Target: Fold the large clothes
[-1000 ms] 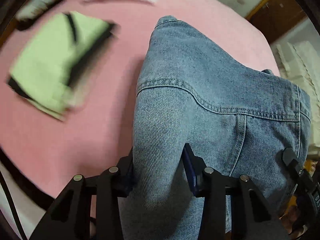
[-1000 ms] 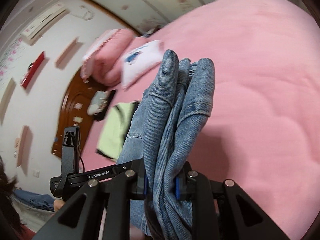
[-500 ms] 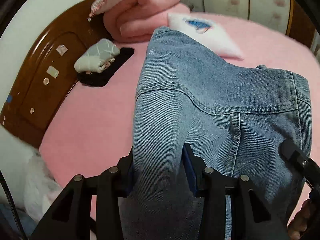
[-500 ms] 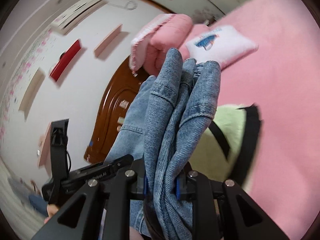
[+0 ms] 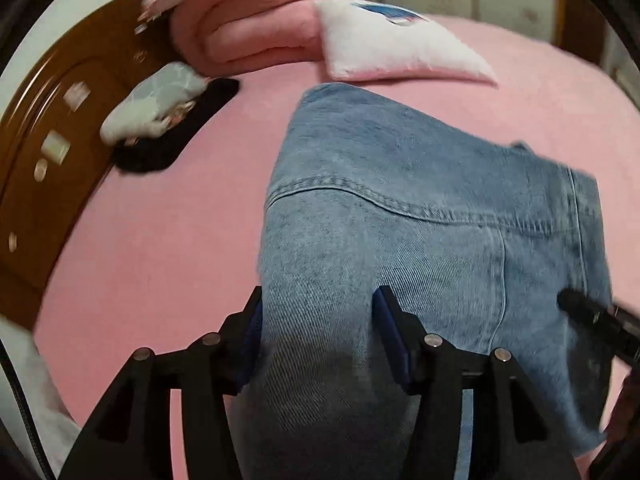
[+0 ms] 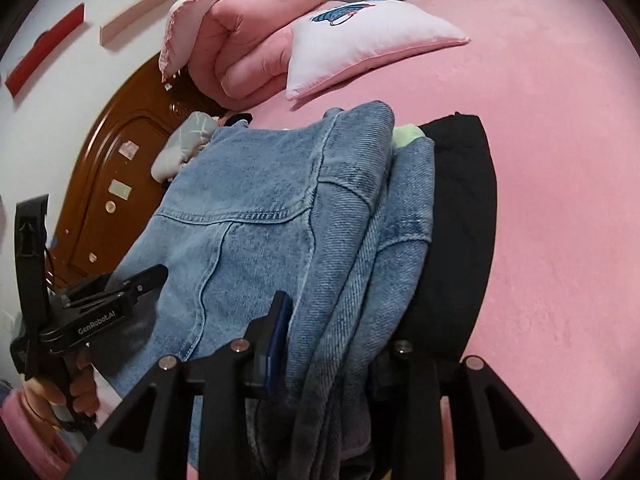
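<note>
Folded denim garment [image 5: 420, 240] extends forward from both tools over the pink bed [image 5: 160, 240]. Left gripper [image 5: 318, 320] pinches its near left edge, fingers partly spread around the fabric. Right gripper [image 6: 340, 336] clamps the bunched right edge beside a black garment [image 6: 460, 220].
</note>
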